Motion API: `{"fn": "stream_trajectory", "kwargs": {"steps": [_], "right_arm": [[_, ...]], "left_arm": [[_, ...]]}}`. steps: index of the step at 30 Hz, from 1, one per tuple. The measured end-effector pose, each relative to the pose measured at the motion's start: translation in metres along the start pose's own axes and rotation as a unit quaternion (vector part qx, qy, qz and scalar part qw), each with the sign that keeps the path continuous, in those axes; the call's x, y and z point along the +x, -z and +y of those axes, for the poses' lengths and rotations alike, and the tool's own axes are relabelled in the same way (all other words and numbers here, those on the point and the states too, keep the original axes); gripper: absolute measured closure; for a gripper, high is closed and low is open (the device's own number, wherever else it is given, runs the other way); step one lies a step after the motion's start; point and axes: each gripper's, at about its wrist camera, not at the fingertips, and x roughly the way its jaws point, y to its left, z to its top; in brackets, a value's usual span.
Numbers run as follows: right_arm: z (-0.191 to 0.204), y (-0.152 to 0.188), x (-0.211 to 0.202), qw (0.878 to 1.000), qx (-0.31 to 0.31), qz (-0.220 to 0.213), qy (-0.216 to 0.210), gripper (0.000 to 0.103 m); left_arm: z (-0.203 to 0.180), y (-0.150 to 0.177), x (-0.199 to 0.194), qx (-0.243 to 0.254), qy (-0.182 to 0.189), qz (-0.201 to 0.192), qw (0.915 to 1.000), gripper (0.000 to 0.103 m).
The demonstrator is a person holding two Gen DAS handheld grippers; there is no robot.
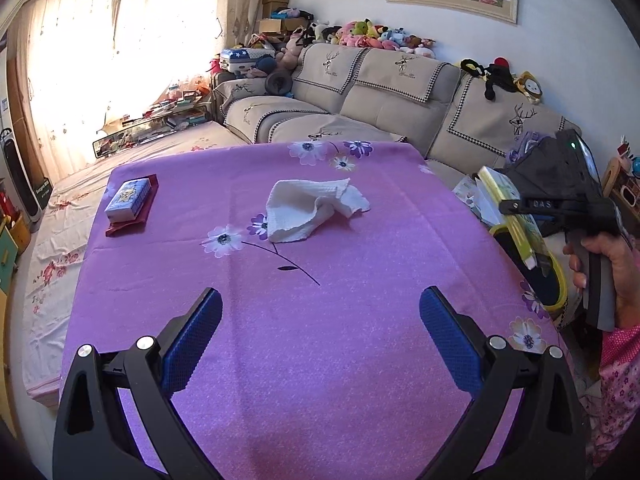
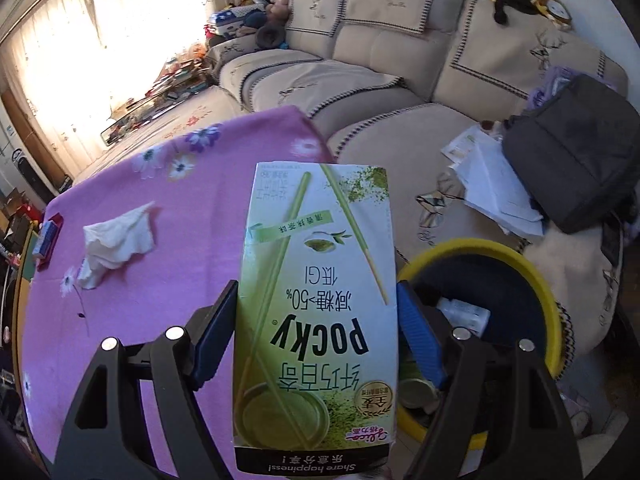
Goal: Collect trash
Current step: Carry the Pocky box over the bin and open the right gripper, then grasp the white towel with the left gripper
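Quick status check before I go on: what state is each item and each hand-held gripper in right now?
Left hand-held gripper: open, empty, above the tablecloth.
Right hand-held gripper: shut on the Pocky box.
Pocky box: held, print upside down, beside the bin.
Tissue: crumpled, lying on the tablecloth, not yet collected.
Yellow-rimmed bin: open-topped, trash already inside.
Small blue box: lying on a red pad.

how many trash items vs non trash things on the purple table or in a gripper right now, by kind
Crumpled tissue on the table: 1
Pocky box in the right gripper: 1
Blue card box on a red cloth: 1
Red cloth: 1
Total: 4
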Motion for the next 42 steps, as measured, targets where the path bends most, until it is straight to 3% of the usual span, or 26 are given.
{"fn": "stream_trajectory", "kwargs": {"steps": [5, 8, 11, 14, 26, 33, 42], "right_arm": [[-0.083, 0.032, 0.026, 0.997, 0.045, 0.045, 0.047, 0.030], [-0.113, 0.041, 0.045, 0.994, 0.065, 0.071, 0.059, 0.030], [-0.124, 0.042, 0.063, 0.991, 0.072, 0.089, 0.065, 0.027], [-0.131, 0.042, 0.064, 0.991, 0.081, 0.076, 0.069, 0.026], [-0.103, 0.060, -0.003, 0.997, 0.062, -0.021, 0.033, 0.020], [-0.080, 0.067, -0.017, 0.998, 0.047, -0.035, -0.007, 0.020], [-0.073, 0.067, -0.015, 0.998, 0.043, -0.039, -0.019, 0.020]], "left_arm": [[-0.017, -0.004, 0.007, 0.007, 0.006, 0.006, 0.9999, 0.006], [-0.029, -0.005, 0.012, 0.018, 0.007, 0.012, 0.9997, 0.006], [-0.040, -0.007, 0.015, 0.027, 0.012, 0.018, 0.9994, 0.006], [-0.048, -0.009, 0.019, 0.034, 0.015, 0.025, 0.9990, 0.006], [-0.040, -0.027, 0.065, 0.030, 0.011, 0.053, 0.9981, 0.006], [-0.030, -0.051, 0.116, 0.040, -0.021, 0.065, 0.9968, 0.006], [-0.029, -0.085, 0.185, 0.038, -0.049, 0.077, 0.9951, 0.006]]}}
